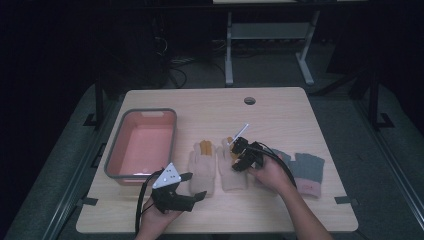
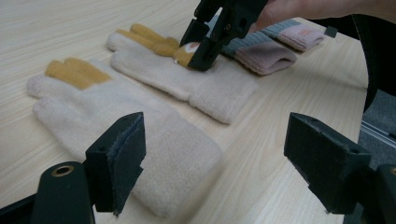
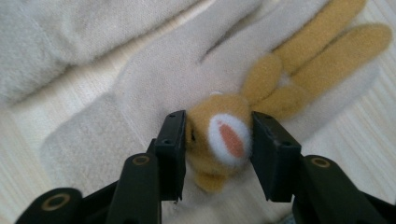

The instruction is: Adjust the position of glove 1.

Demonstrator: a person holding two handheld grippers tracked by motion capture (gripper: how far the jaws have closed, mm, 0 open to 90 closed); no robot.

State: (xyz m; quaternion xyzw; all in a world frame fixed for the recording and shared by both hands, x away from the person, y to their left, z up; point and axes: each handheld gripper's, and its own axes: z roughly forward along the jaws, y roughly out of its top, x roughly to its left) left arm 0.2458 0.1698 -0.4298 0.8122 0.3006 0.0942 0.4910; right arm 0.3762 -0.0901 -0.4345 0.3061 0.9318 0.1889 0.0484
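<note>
Two cream gloves lie side by side on the table [image 1: 280, 105] in the high view, palms flat, with a pink tub [image 1: 141, 144] to their left and a grey and pink pair of gloves [image 1: 306, 172] to their right. The right gripper [image 1: 239, 152] comes down on the right cream glove [image 1: 233, 172], near its finger end. The left gripper [image 1: 192, 186] hangs at the near edge, just off the cuff of the left cream glove [image 1: 202, 170], its jaws spread and holding nothing.

From the left gripper view, that gripper's own two pads stand wide apart over bare wood, with the left cream glove [image 2: 126, 126] lying just past them. Farther off, the right gripper [image 2: 201, 46] bears down on the other glove [image 2: 187, 79], at a small tan animal face [image 2: 187, 52] sewn to it.

Seen in the right gripper view, the jaws sit on either side of that tan face [image 3: 219, 135], and both pads appear to touch it, so I judge the pinch made or very nearly so. The long ochre ears [image 3: 317, 51] run away to the far right over the cream cloth [image 3: 154, 79].

My reading is that the step in hand is grasping the right glove by its face. The next move calls for a firm squeeze, then a lift, probably toward the tub, with care that the soft patch doesn't slip out.
</note>
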